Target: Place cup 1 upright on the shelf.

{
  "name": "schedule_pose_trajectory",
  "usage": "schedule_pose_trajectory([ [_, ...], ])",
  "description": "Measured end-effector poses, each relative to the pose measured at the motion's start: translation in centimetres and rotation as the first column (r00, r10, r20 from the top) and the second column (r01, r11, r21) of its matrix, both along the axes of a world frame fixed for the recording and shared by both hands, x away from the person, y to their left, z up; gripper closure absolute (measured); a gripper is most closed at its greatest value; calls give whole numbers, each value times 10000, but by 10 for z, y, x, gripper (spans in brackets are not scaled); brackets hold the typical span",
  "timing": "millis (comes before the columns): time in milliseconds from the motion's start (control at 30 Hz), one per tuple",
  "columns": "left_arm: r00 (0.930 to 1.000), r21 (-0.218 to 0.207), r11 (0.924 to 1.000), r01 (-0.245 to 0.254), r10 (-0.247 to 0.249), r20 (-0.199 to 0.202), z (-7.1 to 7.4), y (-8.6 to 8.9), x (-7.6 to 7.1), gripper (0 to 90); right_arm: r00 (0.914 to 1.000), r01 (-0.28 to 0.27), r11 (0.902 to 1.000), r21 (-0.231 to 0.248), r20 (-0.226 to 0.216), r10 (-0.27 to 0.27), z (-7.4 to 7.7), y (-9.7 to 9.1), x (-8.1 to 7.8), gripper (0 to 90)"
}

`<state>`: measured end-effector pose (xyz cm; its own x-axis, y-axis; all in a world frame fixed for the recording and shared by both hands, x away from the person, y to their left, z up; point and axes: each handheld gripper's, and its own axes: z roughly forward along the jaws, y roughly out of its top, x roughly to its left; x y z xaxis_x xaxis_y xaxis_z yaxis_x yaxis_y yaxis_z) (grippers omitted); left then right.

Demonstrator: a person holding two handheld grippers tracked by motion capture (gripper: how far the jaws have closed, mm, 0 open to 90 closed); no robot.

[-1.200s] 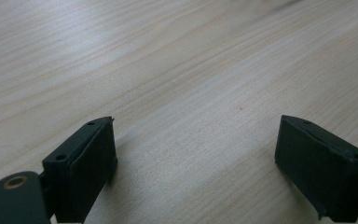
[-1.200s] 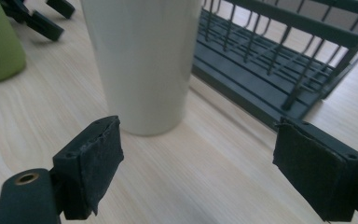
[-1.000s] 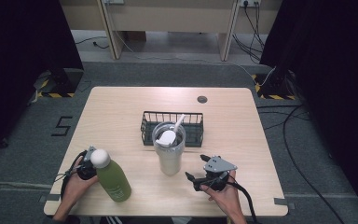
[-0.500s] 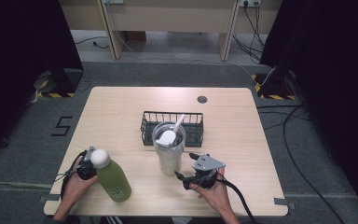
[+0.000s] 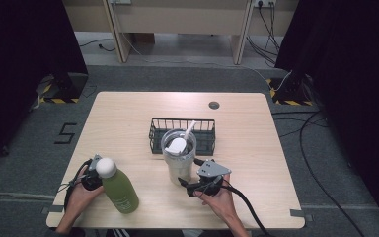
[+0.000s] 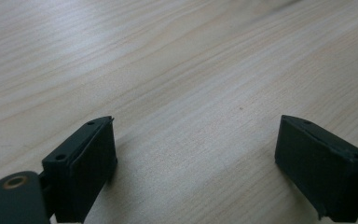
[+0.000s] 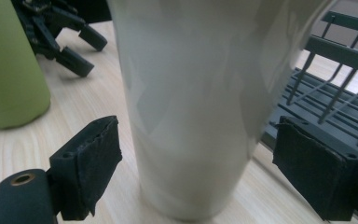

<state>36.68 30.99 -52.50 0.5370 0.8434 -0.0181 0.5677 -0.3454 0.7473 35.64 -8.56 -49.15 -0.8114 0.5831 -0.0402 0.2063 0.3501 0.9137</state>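
Note:
A tall white tumbler with a white scoop in it stands mid-table, in front of a black wire basket. My right gripper is open just right of the tumbler's base, and in the right gripper view the tumbler stands between the spread jaws, untouched. A green bottle with a white cap stands at the front left. My left gripper rests on the table just behind it, open over bare wood. The right gripper view also has the green bottle and the left gripper beyond.
The wooden table has a small round grommet near its far edge. The wire basket sits close behind the tumbler. Cables trail from both grippers over the front edge. Dark floor and curtains surround the table.
My right gripper has moved left and forward, from off to the tumbler's right to a spot where its jaws straddle the tumbler's base. The left gripper and bottle have stayed put.

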Motion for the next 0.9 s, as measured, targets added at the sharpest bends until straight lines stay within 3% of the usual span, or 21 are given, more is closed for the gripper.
schedule_pose_trajectory([
  [900,10000,8,10000,44,-44,0,0,0,0,116,9987,81,9971,758,489,-118,-17,20,15,97],
])
